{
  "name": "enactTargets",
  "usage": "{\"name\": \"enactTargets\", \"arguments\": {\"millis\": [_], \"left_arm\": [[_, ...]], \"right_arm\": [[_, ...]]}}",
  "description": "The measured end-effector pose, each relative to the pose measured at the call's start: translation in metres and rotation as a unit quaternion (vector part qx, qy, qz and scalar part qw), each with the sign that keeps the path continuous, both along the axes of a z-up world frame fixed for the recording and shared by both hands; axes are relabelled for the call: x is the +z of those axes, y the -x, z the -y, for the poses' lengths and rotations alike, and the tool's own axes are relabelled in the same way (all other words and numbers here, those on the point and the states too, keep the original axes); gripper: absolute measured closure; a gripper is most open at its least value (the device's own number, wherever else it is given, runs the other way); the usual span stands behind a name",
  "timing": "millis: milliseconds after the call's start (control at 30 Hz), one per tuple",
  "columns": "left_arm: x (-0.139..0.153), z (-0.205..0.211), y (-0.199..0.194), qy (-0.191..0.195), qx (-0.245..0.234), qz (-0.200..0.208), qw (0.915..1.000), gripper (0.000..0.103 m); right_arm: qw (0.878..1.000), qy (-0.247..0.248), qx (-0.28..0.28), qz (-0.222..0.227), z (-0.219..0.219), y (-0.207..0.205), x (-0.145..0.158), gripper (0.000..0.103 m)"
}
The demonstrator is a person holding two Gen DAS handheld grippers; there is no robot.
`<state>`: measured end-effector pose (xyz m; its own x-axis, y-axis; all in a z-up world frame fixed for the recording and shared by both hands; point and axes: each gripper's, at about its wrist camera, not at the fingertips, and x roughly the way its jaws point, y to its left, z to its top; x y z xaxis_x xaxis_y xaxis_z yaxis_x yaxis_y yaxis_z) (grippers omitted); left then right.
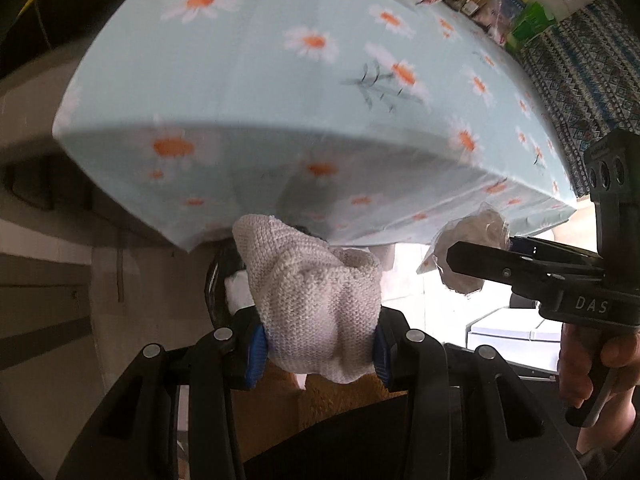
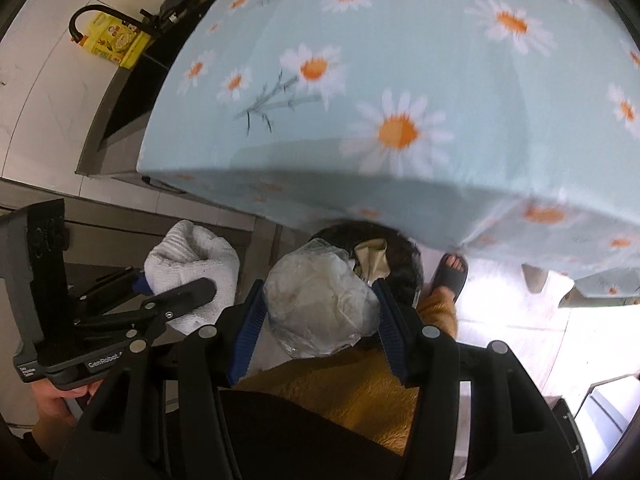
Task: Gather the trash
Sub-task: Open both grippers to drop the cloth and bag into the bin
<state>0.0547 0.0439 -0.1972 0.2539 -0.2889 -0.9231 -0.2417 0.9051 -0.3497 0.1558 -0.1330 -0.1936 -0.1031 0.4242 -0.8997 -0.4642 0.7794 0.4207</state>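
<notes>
Both grippers are matte black plastic with angular linkage arms pinned by round silver rivets. The left gripper has 4 such rivets across its near links and ribbed blue pads on the inner fingers. The right gripper shows the same blue ribbed pads. White lettering reads "DAS" on one body and "GenRobot" on the other. The person wears fuzzy mustard-orange trousers and a dark grey slide sandal.
</notes>
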Motion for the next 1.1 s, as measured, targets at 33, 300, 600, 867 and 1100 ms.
{"name": "enactTargets", "arguments": {"millis": [33, 300, 600, 867, 1100], "left_arm": [[-0.003, 0.000, 0.003, 0.001, 0.000, -0.004, 1.0000, 0.063], [-0.028, 0.003, 0.014, 0.013, -0.002, -0.041, 0.9991, 0.056], [-0.026, 0.004, 0.013, 0.004, -0.016, -0.040, 0.9991, 0.044], [-0.025, 0.002, 0.008, 0.000, -0.013, -0.046, 0.9989, 0.032], [-0.023, 0.002, 0.005, 0.000, -0.017, -0.043, 0.9989, 0.029]], "right_arm": [[1.000, 0.003, 0.001, -0.002, 0.000, 0.002, -0.002, 0.049], [1.000, 0.005, -0.007, -0.022, -0.002, 0.015, -0.015, 0.044], [0.999, -0.005, -0.026, -0.026, 0.001, 0.014, -0.011, 0.040], [0.999, -0.008, -0.036, -0.016, 0.002, 0.012, -0.004, 0.040], [0.999, -0.004, -0.039, -0.011, 0.004, 0.011, -0.002, 0.040]]}}
